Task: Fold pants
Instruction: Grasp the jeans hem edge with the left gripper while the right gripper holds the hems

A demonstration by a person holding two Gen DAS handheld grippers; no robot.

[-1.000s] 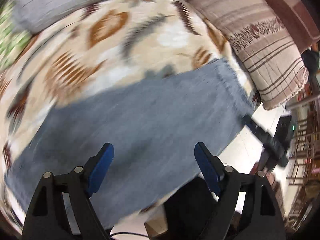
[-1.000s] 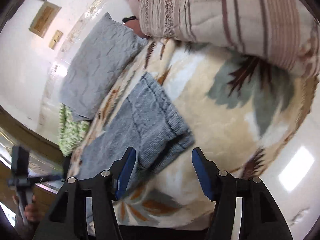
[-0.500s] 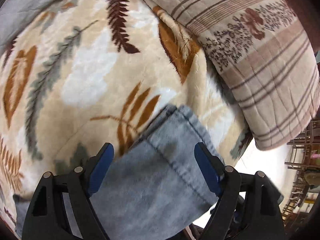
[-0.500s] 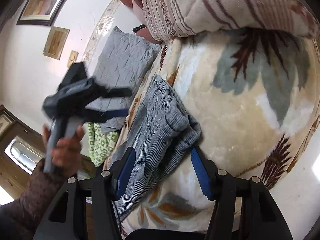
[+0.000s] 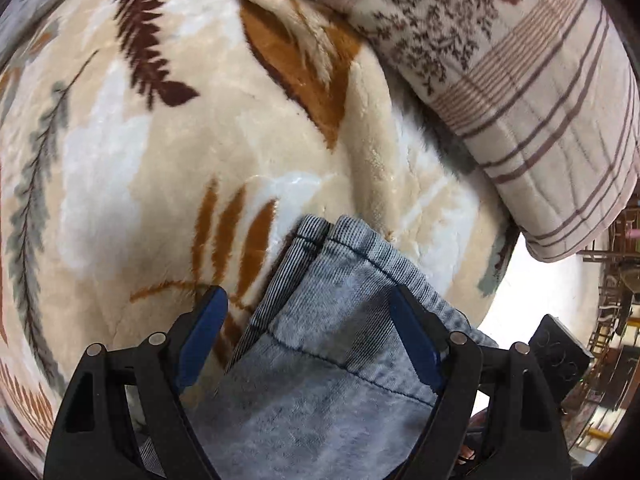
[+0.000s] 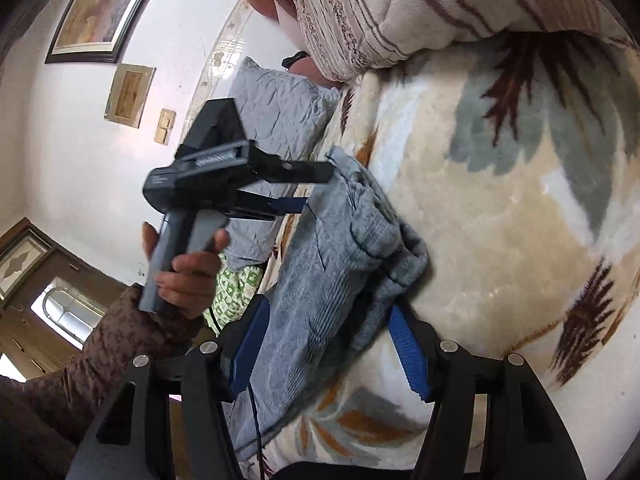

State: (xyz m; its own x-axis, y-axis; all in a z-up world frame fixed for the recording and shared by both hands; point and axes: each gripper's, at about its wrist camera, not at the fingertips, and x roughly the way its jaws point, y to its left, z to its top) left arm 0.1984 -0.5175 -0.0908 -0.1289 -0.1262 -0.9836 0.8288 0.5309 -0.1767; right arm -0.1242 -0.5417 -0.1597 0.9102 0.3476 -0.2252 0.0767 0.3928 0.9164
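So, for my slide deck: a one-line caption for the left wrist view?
Open left tool poised over the hem of grey pants on a leaf-patterned blanket.

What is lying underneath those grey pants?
The pants lie on a plush cream blanket with a leaf pattern, which shows all around them. Whatever is directly beneath the cloth, or under the blanket, is covered.

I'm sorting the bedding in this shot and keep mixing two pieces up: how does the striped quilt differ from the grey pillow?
The striped quilt is cream with brown stripes and leafy prints; the grey pillow is plain grey with a crinkled surface. The quilt looks far bulkier than the pillow. The quilt lies away from the pants, while the pillow sits beside them, behind the left claw. Both rest on the leaf-pattern blanket.
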